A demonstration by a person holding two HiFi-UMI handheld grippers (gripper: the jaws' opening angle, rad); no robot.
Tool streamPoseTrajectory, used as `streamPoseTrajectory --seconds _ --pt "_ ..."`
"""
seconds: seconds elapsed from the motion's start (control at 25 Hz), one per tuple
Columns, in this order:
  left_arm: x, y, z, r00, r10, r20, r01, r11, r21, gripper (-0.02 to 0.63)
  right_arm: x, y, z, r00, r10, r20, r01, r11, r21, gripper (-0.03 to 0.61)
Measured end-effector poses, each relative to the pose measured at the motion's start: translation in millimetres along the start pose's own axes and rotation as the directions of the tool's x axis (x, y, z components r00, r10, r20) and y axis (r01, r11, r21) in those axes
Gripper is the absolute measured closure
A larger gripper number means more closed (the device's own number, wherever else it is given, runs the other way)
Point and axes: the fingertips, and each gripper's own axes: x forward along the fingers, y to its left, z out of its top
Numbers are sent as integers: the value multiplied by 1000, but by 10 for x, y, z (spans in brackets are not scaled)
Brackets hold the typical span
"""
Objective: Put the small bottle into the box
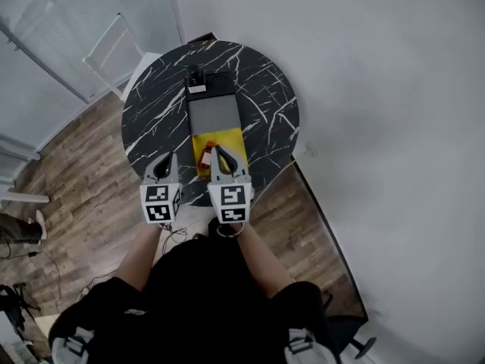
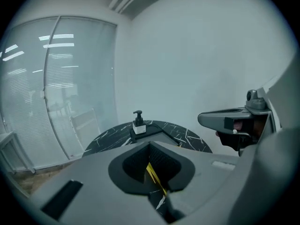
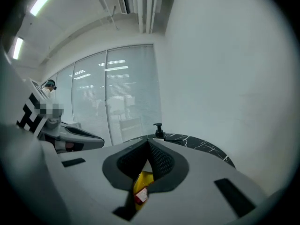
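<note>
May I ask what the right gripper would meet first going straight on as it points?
Probably the pump bottle far ahead, seen just above the right gripper's shut tips; the small red bottle lies below that line. Height and depth are unclear.

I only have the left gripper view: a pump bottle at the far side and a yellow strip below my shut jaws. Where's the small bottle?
Observer: In the head view the small bottle is on a yellow sheet, between the left gripper and the right gripper.
Operator: Does the right one hold it?
Observer: No. Its jaws are shut with nothing in them, and its own view shows the bottle below them.
Operator: And the box?
Observer: The grey box sits just beyond the sheet, toward the pump bottle.
</note>
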Motion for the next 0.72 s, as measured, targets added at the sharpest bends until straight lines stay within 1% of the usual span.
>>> streamPoseTrajectory --seconds 0.12,0.24,0.32,0.44,0.56,0.72 --pt "-252 -39 213 997 -8 72 8 1000 -5 615 -238 134 300 997 -26 66 28 999 -26 581" --pt "-542 -66 425 989 -19 147 21 1000 -10 615 -495 295 598 992 -35 123 43 997 -63 581" --pt "-717 -89 552 981 -32 189 31 999 9 615 -666 364 756 987 -50 156 65 994 -87 581" --pt "-973 -139 697 967 -51 248 35 997 68 615 -925 455 945 976 -84 199 114 983 -141 583" --pt "-1185 -163 715 957 -70 282 47 995 87 614 -1118 587 1031 970 -95 225 135 976 -169 583" --pt "-1339 -208 591 953 -95 287 79 995 67 615 -1249 713 1002 969 -95 228 136 975 -176 583"
